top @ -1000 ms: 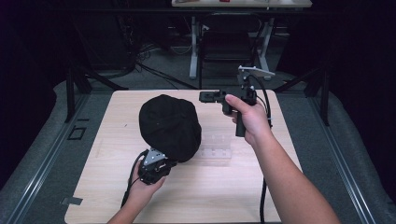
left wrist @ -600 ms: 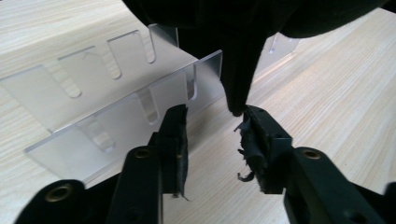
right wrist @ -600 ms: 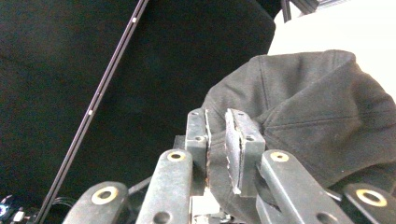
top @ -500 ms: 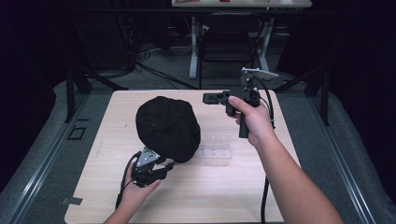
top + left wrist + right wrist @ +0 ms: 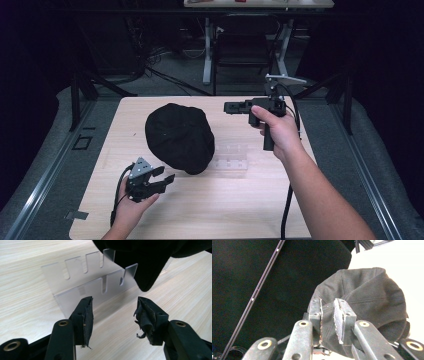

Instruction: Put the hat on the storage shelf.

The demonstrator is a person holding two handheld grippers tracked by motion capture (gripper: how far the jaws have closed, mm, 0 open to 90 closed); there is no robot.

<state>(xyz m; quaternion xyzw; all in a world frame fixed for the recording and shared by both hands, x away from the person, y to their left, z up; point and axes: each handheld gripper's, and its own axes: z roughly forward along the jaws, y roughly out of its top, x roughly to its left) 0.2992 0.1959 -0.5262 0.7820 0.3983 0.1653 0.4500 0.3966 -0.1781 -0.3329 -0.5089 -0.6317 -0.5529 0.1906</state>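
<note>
A black cap [image 5: 177,137] lies on the wooden table [image 5: 240,205], its right edge over a clear slotted acrylic rack [image 5: 231,159]. My left gripper [image 5: 167,179] is low at the front left, just short of the cap's near edge, open and empty. In the left gripper view, the left gripper [image 5: 113,315] faces the rack [image 5: 82,282], with the cap [image 5: 150,262] hanging over the rack's right end. My right gripper [image 5: 231,106] is held above the table's far right and points left at the cap. The right gripper [image 5: 327,315] stands a narrow gap open, empty, the cap [image 5: 367,297] beyond it.
The table is ringed by dark floor and metal rails [image 5: 45,175]. A desk frame and cables [image 5: 210,50] stand behind the far edge. Bare wood stretches along the front of the table between the two forearms.
My left gripper has drawn back a little to the left from the cap's near edge. The cap has shifted slightly left. My right gripper has drifted slightly right.
</note>
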